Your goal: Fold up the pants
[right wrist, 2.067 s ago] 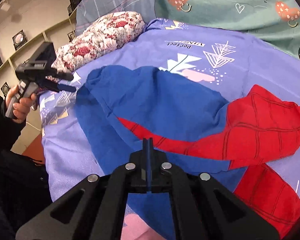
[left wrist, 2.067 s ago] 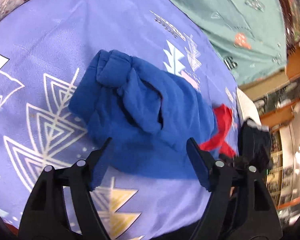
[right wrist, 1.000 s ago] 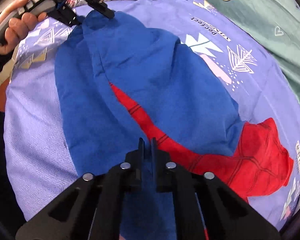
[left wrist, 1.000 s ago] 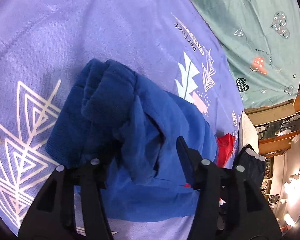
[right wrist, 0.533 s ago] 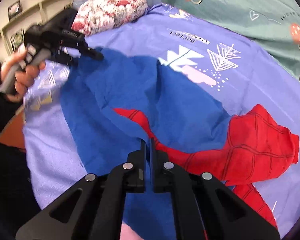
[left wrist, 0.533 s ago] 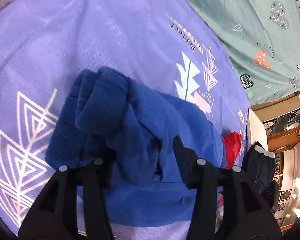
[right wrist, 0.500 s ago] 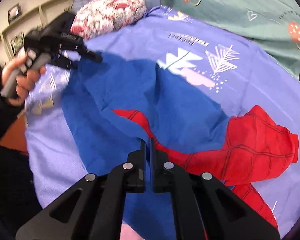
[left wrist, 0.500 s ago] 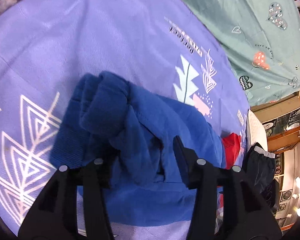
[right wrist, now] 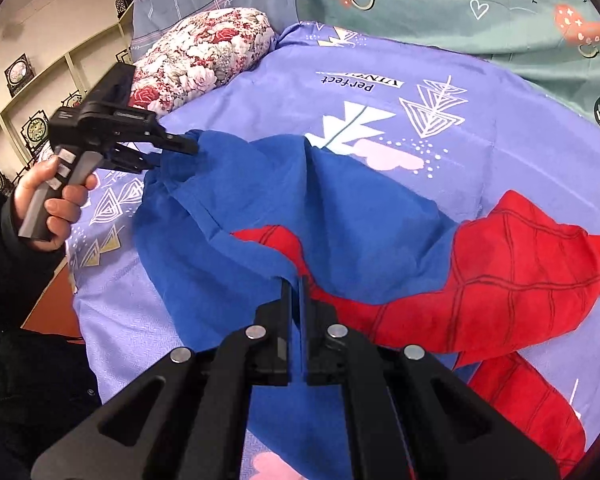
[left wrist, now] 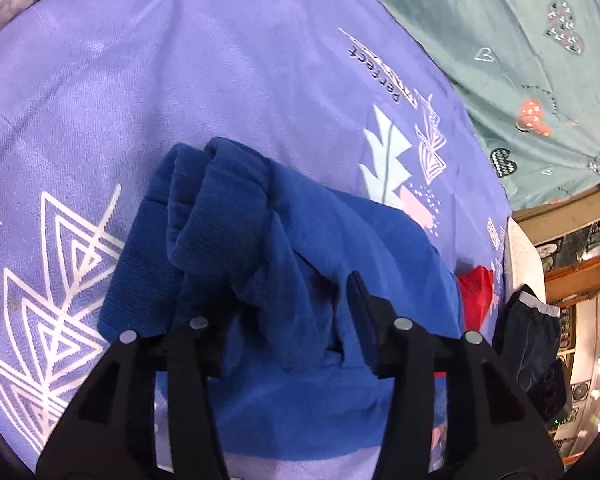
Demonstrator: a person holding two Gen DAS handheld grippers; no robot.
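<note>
Blue-and-red pants (right wrist: 340, 216) lying rumpled on a bed's purple cover (right wrist: 440, 92), between two hand-held grippers. The right gripper (right wrist: 298, 284) is clamped on a blue fabric edge near the garment's middle. The left gripper (left wrist: 284, 308) pinches a thick bunch of the blue waist end (left wrist: 228, 200) between its half-spread fingers. Step in hand, judged: taking hold of both ends. The next move calls for drawing the cloth taut and flat before laying one half over the other.

Both wrist cameras look steeply down, close over the pants (left wrist: 308, 248) (right wrist: 340, 216) on the bed (left wrist: 220, 80) (right wrist: 500, 128).
</note>
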